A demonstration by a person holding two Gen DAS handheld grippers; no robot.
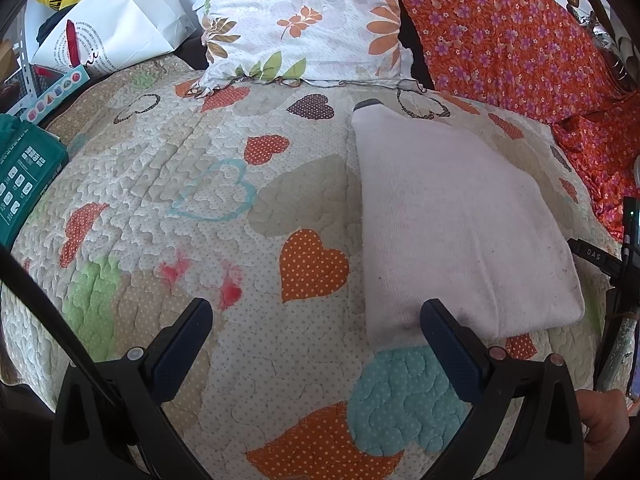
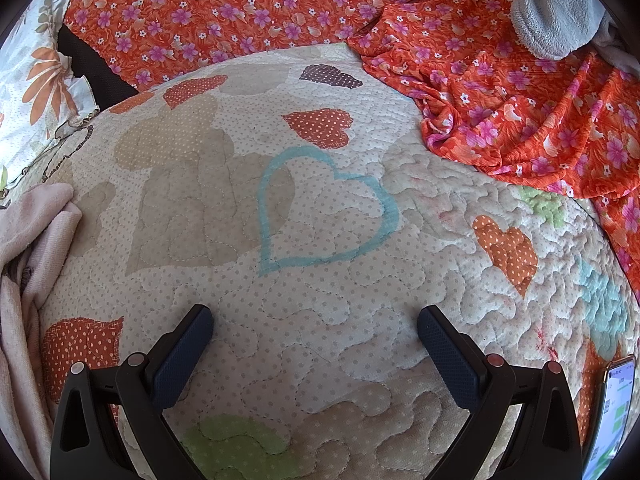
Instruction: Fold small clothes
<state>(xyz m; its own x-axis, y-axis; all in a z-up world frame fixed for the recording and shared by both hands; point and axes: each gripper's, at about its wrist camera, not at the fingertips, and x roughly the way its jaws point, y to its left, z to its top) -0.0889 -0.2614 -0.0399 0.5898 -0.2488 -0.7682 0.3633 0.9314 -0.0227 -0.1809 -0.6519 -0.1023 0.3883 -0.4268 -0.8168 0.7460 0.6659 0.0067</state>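
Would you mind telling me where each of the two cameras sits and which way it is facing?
Left wrist: behind the open left gripper, facing across the quilt toward the floral pillow; folded pale pink garment lies ahead right, with a hand at the lower right edge.
Right wrist: behind the open right gripper, facing bare quilt and orange floral fabric; a phone lies at far right.
Shared: quilt, pillow, orange fabric, and the pink garment.
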